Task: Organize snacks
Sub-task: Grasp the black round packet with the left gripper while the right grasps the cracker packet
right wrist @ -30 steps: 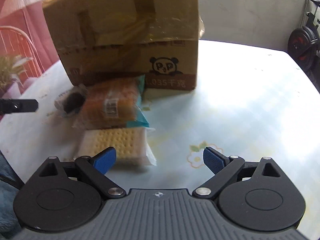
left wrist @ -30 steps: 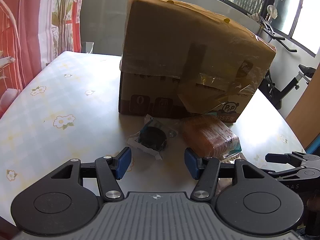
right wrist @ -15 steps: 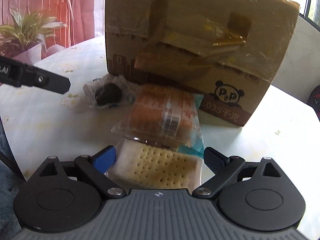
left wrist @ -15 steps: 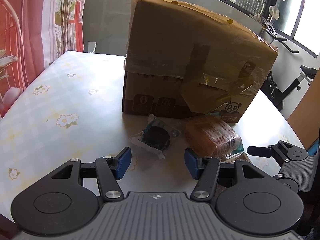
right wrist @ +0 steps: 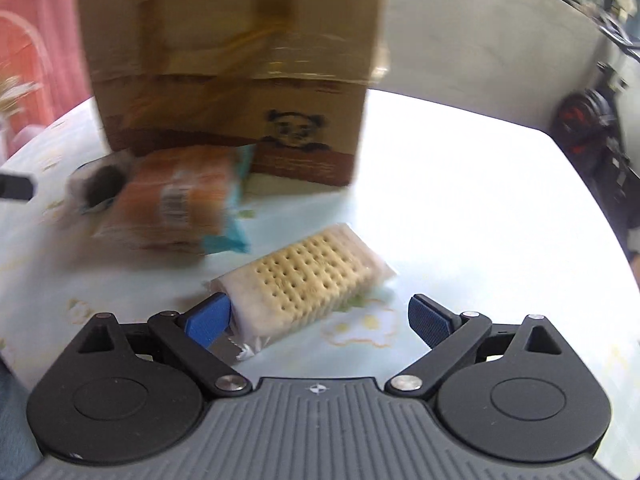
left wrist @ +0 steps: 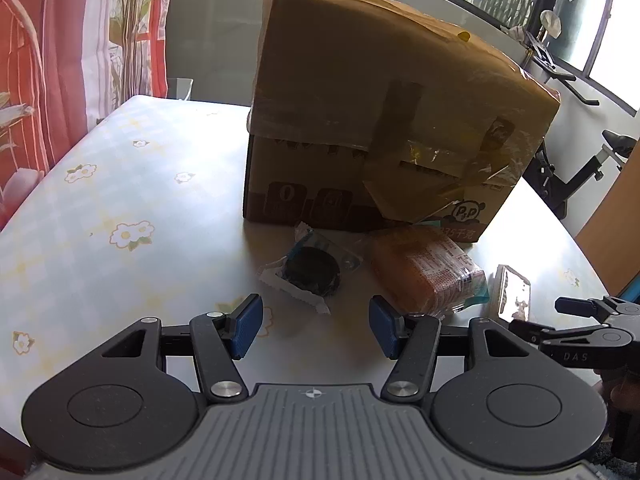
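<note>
Three wrapped snacks lie on the table in front of a taped cardboard box [left wrist: 384, 128]: a dark round cookie in clear wrap [left wrist: 312, 272], an orange cake pack [left wrist: 420, 268] and a pale cracker pack [right wrist: 308, 280]. The cracker pack also shows in the left wrist view [left wrist: 514, 292]. My left gripper [left wrist: 316, 326] is open just short of the cookie. My right gripper [right wrist: 320, 320] is open, with the cracker pack between its fingers, its near end against the left pad [right wrist: 210, 318]. The orange pack [right wrist: 180, 204] and cookie [right wrist: 102, 184] lie blurred beyond.
The table [left wrist: 120, 208] has a pale floral cloth. The box [right wrist: 236, 68] stands at its middle. Red curtains [left wrist: 60, 60] hang at the left. An exercise bike [left wrist: 592, 168] stands past the right edge. My right gripper's arm [left wrist: 592, 332] reaches in low right.
My right gripper swung right and the cracker pack now lies turned diagonally between its fingers, apart from the orange pack. My left gripper barely moved.
</note>
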